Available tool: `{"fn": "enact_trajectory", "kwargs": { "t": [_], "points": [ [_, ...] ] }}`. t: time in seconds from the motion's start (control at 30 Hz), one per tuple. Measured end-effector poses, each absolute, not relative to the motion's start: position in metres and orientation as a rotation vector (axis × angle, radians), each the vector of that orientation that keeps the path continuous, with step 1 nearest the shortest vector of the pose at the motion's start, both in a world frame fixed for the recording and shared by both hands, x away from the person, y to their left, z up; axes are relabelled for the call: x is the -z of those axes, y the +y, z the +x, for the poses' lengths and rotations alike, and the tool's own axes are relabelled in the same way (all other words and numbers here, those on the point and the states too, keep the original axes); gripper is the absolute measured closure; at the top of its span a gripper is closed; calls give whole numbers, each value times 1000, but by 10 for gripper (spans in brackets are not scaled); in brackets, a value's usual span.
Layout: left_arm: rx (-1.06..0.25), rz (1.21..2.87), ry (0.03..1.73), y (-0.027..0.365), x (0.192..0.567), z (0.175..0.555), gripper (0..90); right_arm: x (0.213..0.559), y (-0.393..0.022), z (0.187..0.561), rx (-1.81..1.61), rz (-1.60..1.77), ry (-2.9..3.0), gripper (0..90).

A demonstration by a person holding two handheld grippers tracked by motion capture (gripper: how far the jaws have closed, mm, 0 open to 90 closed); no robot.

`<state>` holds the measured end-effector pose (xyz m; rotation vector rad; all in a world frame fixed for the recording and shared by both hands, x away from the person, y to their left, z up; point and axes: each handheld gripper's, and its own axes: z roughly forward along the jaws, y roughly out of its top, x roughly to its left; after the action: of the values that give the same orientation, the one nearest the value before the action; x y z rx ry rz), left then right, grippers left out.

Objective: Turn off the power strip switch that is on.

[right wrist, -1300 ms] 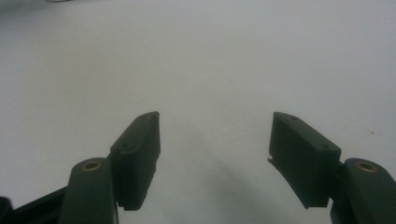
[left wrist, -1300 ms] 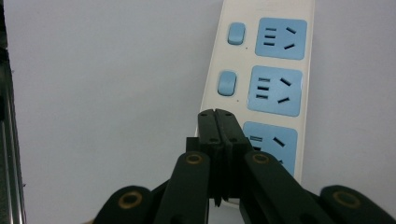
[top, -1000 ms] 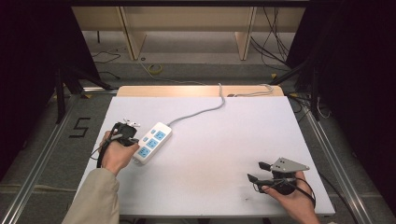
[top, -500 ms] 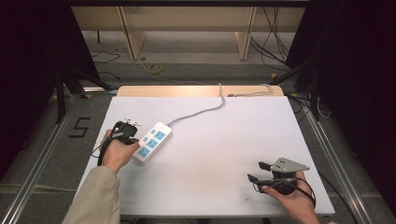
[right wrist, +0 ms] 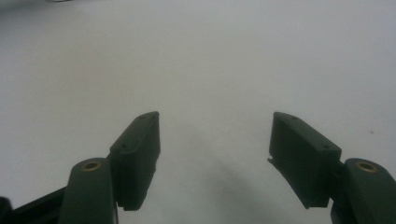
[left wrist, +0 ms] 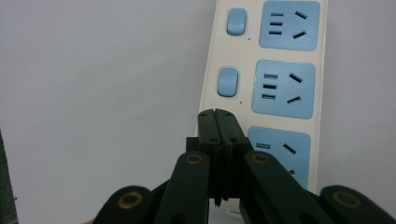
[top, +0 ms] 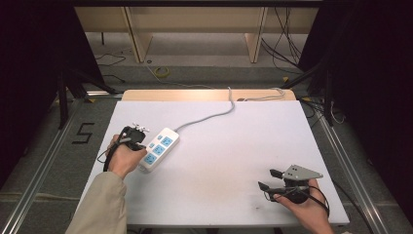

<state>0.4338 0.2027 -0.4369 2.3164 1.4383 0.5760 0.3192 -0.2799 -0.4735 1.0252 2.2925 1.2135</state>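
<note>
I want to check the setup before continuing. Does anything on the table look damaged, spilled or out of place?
Nothing stands out. The white power strip lies flat but diagonal on the table, its sockets and switches intact. The shut left gripper rests at the strip's near end; the right gripper is open above bare table.

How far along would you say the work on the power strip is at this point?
Early, apparently. Done: the left gripper has its jaws shut, tips over the near end of the power strip beside its third socket; whether they press a switch there is hidden. In hand: that press. The right gripper waits open over bare table. Left: the two blue switches farther along look untouched.
</note>
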Motion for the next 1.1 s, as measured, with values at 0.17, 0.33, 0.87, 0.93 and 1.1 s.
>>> {"fn": "enact_trajectory", "kwargs": {
  "t": [0.17,0.33,0.87,0.93,1.1],
  "points": [
    [-571,2329,1443,203,438,435,897,474,-280,319,-1213,1023,2296,346],
    [-564,2328,1444,202,438,435,896,474,-279,319,-1213,1023,2295,346],
    [-542,2336,1453,204,440,437,897,474,-279,319,-1215,1023,2297,346],
    [-540,2337,1453,204,441,438,897,474,-279,319,-1215,1023,2296,346],
    [-539,2339,1453,204,442,438,897,474,-279,319,-1211,1025,2300,345]
  ]
}}
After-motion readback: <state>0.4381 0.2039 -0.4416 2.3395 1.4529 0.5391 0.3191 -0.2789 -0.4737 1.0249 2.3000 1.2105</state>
